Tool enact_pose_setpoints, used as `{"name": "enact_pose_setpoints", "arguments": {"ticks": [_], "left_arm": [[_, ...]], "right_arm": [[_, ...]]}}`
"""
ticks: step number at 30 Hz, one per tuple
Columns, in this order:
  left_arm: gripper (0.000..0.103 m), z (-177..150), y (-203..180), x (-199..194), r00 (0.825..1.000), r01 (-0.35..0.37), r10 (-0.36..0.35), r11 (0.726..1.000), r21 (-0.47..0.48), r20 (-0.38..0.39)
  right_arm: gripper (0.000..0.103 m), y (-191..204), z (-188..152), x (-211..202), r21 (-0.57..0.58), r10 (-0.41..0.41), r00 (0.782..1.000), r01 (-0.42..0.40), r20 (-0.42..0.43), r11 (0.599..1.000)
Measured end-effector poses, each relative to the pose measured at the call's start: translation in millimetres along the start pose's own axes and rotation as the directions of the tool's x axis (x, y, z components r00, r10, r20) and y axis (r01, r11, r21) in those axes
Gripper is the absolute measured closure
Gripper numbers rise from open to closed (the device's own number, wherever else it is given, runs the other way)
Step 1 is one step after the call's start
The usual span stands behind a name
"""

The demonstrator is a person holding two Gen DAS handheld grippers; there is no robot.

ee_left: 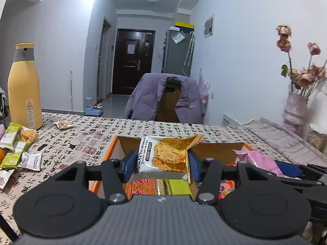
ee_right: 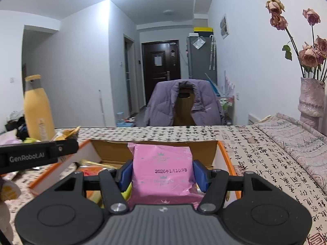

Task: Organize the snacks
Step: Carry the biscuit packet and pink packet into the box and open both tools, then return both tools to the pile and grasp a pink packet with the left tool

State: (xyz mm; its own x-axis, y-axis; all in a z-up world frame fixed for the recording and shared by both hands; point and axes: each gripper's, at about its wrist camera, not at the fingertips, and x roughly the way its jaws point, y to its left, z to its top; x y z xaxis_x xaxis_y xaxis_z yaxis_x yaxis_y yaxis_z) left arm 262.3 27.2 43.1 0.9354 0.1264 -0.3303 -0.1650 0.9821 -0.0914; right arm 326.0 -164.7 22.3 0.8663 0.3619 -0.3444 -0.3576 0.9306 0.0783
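While both packets hang over the open orange-edged box (ee_left: 106, 153) on the table (ee_left: 85, 134), the left gripper (ee_left: 161, 164) has its jaws clamped on a cracker packet (ee_left: 163, 155), long axis upright, and the right gripper (ee_right: 162, 175) pinches a pink packet (ee_right: 162, 167), likewise upright.

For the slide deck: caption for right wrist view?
Right gripper holds pink snack packet above orange-rimmed box.

we are seeing the box (ee_left: 114, 149) sitting on the desk (ee_left: 87, 134), packets (ee_left: 177, 185) lying in it, loose packets (ee_left: 14, 153) lying left of it, the bottle (ee_left: 24, 85) standing behind them, a chair (ee_left: 165, 100) standing behind the desk.
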Motion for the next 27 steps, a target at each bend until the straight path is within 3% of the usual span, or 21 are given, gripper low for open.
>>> {"name": "enact_pose_setpoints", "arguments": {"ticks": [4,7,9,10,11,12,21,27], "left_arm": [[0.049,-12.4,4.7,14.7,1.000,-0.004,0.004,1.000,0.001,-0.025],[0.040,-15.5,9.3,18.6,0.999,0.009,-0.010,1.000,-0.012,-0.039],[0.027,-17.3,12.5,17.1,0.999,0.013,-0.013,1.000,-0.018,-0.029],[0.021,-17.7,13.5,16.7,1.000,0.009,-0.009,1.000,-0.022,-0.026],[0.008,-18.1,15.2,16.6,1.000,0.003,-0.003,1.000,-0.029,-0.021],[0.000,-18.4,16.8,16.2,1.000,-0.003,0.002,0.999,-0.038,-0.015],[0.000,-13.4,22.3,13.3,1.000,-0.021,0.020,0.997,-0.080,-0.010],[0.000,-0.4,21.4,-10.6,1.000,0.006,-0.006,0.996,-0.086,-0.001]], "right_arm": [[0.042,-3.5,-11.2,11.3,0.014,-0.003,1.000,0.003,-0.018,1.000],[0.041,-5.3,-15.8,16.5,0.007,-0.010,0.999,0.010,-0.043,1.000],[0.033,-7.4,-17.3,16.3,0.011,-0.014,0.999,0.014,-0.044,1.000],[0.018,-8.6,-17.7,15.3,0.015,-0.017,0.999,0.017,-0.041,1.000],[0.007,-9.9,-17.9,14.0,0.019,-0.021,0.999,0.022,-0.034,1.000],[0.003,-11.1,-18.0,13.2,0.021,-0.026,0.999,0.026,-0.026,0.999],[0.000,-18.4,-15.3,11.4,0.043,-0.045,0.999,0.045,-0.002,0.998],[0.000,-14.4,-3.2,-13.0,0.003,-0.071,0.997,0.071,0.008,0.997]]}}
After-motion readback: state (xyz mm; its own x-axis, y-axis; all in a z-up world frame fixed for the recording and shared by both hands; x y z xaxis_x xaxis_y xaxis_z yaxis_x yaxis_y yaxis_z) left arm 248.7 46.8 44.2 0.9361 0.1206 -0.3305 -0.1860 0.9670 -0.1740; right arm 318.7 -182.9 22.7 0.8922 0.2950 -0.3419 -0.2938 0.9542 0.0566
